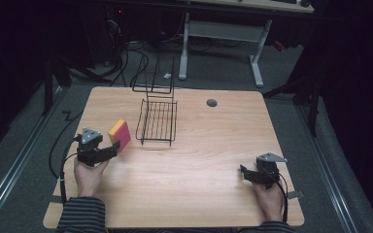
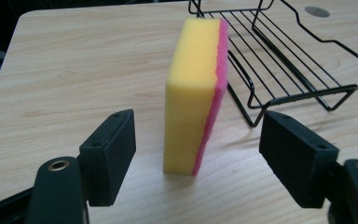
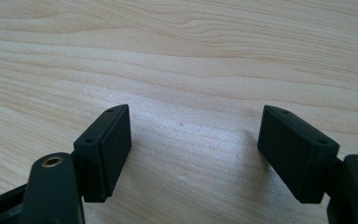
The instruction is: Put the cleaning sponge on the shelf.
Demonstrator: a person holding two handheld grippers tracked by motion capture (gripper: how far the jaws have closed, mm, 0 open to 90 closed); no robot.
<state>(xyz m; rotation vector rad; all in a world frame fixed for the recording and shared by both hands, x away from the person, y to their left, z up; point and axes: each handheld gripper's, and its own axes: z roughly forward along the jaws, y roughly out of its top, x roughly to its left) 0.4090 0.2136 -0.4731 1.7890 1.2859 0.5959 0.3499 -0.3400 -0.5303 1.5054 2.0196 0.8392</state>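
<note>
Sponge (image 2: 193, 93) upright on counter (image 2: 74, 70), framed by left tool (image 2: 200, 158), jaws apart, untouched; next: close, lift toward rack (image 2: 289, 60).

Sponge (image 1: 119, 135) on table (image 1: 199, 165), just left of rack (image 1: 157, 121).

Dim room around a lit table (image 1: 199, 160) — soft shadows, high view grainy, gripper views sharper.

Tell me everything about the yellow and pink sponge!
The sponge is a thick foam block, yellow with a thin pink layer down one side. It stands upright on a narrow edge on the wooden table, left of the black wire rack. The left gripper has open jaws on either side, not touching it.
</note>
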